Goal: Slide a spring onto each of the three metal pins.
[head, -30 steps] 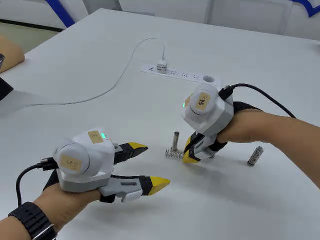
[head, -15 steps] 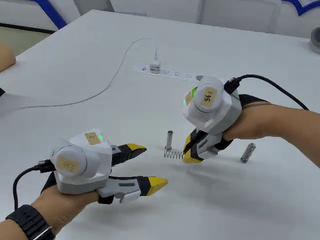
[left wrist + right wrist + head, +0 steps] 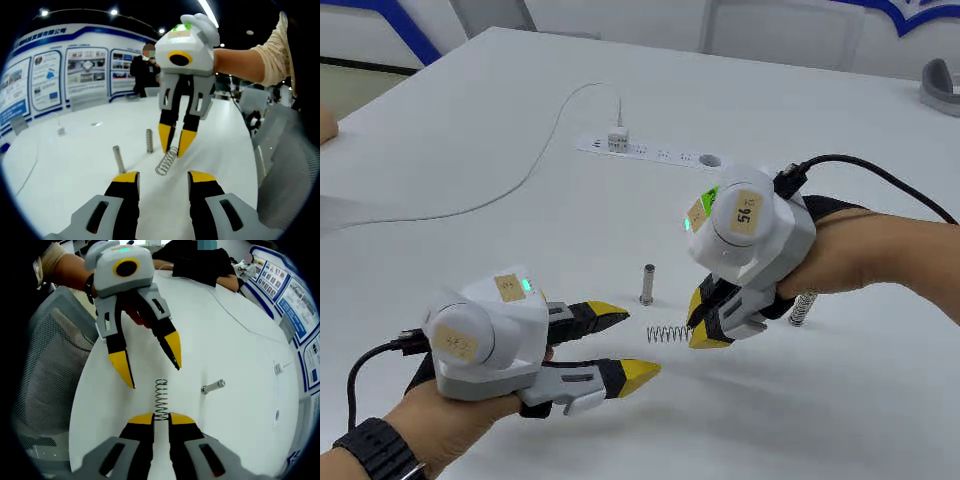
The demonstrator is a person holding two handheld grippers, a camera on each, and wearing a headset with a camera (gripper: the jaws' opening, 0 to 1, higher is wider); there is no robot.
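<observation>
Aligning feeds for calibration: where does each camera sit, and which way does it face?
Head view: headset, looking down at the table; left gripper, right gripper, both forearms show.
Left gripper view: on the left gripper, facing the right gripper past its own open jaws.
Right gripper view: faces the left gripper; own jaws pinch the spring.
All share spring and pin.

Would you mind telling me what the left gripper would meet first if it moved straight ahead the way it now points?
Probably the spring held in the right gripper, just ahead of the left gripper; depth is hard to judge.
</observation>
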